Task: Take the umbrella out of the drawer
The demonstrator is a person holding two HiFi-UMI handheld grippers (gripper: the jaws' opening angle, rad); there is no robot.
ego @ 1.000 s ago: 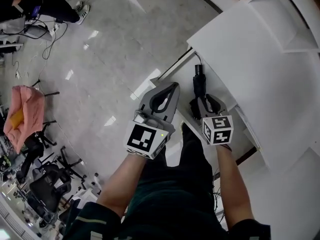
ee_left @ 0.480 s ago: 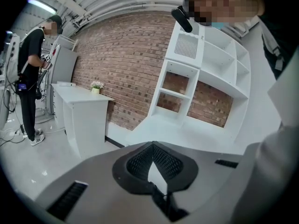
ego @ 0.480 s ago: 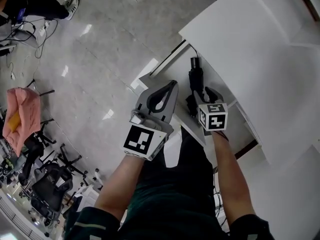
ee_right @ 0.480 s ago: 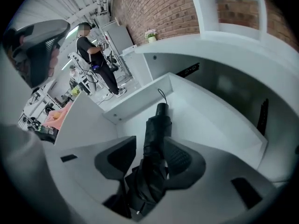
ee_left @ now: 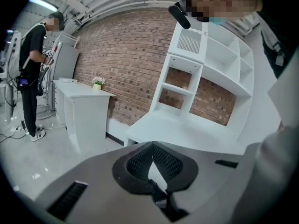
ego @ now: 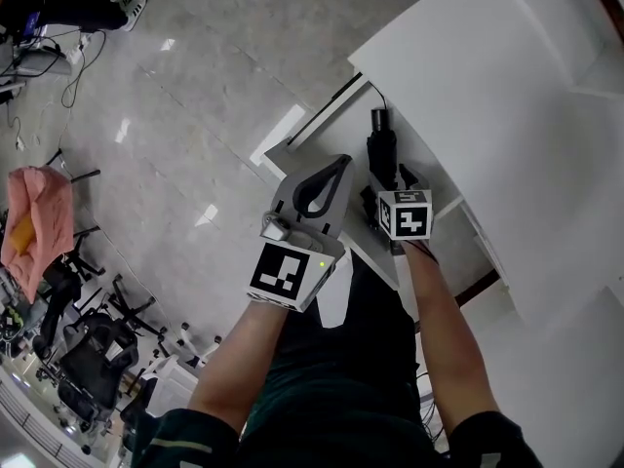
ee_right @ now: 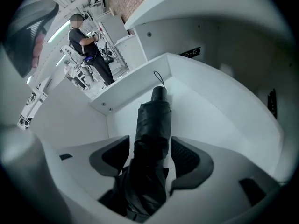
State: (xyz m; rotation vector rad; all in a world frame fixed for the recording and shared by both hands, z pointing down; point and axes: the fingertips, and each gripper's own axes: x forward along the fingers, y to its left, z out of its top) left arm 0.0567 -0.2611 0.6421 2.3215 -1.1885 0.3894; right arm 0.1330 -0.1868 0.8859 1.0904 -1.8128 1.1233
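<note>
Black umbrella (ee_right: 152, 120) in drawer (ee_right: 212, 118), right claw (ee_right: 150, 143) just opened around it

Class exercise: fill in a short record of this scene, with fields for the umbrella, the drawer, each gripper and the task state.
Umbrella: black, folded, lying in the drawer
Drawer: white, pulled open
Right gripper: jaws wide apart, just been opening; umbrella between them, not clamped
Left gripper: jaws together, nothing between them
Task state: umbrella not yet lifted out
</note>
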